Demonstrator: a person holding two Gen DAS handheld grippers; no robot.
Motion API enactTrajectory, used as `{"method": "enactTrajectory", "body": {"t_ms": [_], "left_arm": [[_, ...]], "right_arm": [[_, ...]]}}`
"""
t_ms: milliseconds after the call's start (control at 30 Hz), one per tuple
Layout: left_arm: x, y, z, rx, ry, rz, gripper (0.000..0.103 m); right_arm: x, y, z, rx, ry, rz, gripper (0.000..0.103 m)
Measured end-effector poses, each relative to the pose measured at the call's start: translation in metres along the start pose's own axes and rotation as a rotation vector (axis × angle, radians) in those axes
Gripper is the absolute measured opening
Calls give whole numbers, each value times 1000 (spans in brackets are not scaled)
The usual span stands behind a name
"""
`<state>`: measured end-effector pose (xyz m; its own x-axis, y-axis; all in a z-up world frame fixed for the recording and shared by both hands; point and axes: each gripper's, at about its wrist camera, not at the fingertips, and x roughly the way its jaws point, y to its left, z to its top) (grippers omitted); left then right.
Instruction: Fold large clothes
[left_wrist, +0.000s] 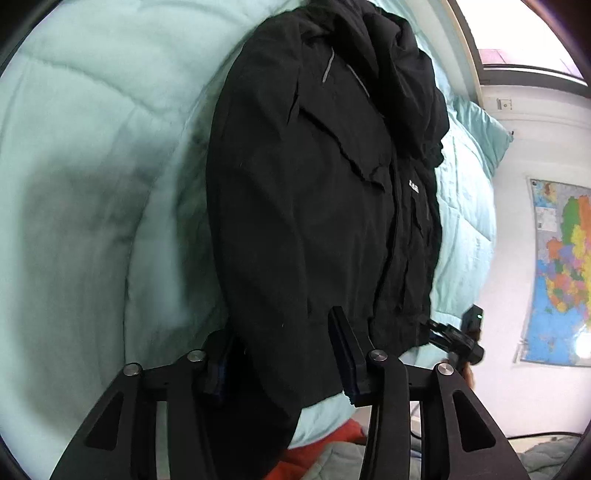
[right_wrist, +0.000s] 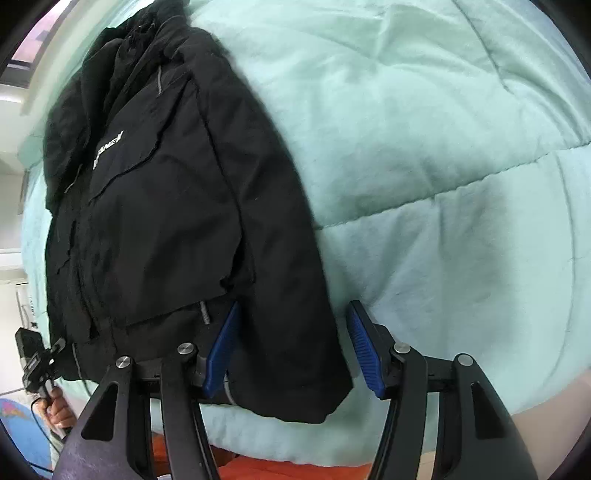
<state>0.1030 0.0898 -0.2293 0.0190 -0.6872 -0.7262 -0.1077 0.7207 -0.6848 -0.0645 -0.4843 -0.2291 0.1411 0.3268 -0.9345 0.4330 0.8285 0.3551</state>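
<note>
One black jacket (left_wrist: 314, 206), one mint quilt (left_wrist: 92, 166), one wall map (left_wrist: 561, 273), two tongs.

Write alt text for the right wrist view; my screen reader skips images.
A black jacket lies flat on a pale green quilt, its sleeve running down between the right gripper's open blue-padded fingers. The left gripper sits far left.

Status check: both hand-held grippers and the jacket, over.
Left hand-held gripper open, straddling a sleeve cuff. Right hand-held gripper open around the other sleeve end. Black jacket flat on the mint comforter, unfolded. Nothing in the way.
</note>
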Motion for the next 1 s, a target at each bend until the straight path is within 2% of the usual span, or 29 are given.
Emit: {"method": "enactTrajectory", "body": {"t_ms": [33,67,100,200,267,333,400,467,500,567,600,633,667,700,800,1000], "left_arm": [[-3,-5,1,13,-14,-1,21],[-8,-6,2,19,-24,-12,20],[-13,-10,3,23,-38,-36,20],[-20,-21,4,56,-40,-92,19],[-16,-22,4,70,-16,-88,20],[-10,-19,5,57,8,-76,21],[-8,-13,4,34,17,-79,27],[-7,-5,1,19,21,-70,40],[-6,-2,0,13,25,-57,41],[-2,-1,-3,9,25,-19,40],[-4,-1,-4,13,14,-14,39],[-7,-1,-4,18,-3,-19,25],[-12,-5,-3,25,-23,-38,14],[-18,-8,-2,26,-43,-66,14],[-37,-23,6,39,-107,-141,12],[-78,-72,37,119,-233,-214,13]], "right_arm": [[-1,3,1,-10,3,12,50],[-7,9,-1,-44,-6,38,36],[-15,16,-3,-77,-21,61,35],[-25,34,-5,-148,-20,107,35],[-15,36,-3,-149,15,117,36],[-1,31,1,-114,50,129,44],[14,24,3,-79,80,144,44],[27,18,3,-44,109,149,44],[30,14,4,-21,112,172,44],[26,12,4,-7,102,204,43],[21,12,4,-21,89,206,36],[16,17,3,-38,73,204,32],[8,22,3,-51,58,218,22],[-1,27,4,-56,36,247,17],[-28,39,12,-61,-26,314,16],[-71,60,43,-84,-127,362,16]]}}
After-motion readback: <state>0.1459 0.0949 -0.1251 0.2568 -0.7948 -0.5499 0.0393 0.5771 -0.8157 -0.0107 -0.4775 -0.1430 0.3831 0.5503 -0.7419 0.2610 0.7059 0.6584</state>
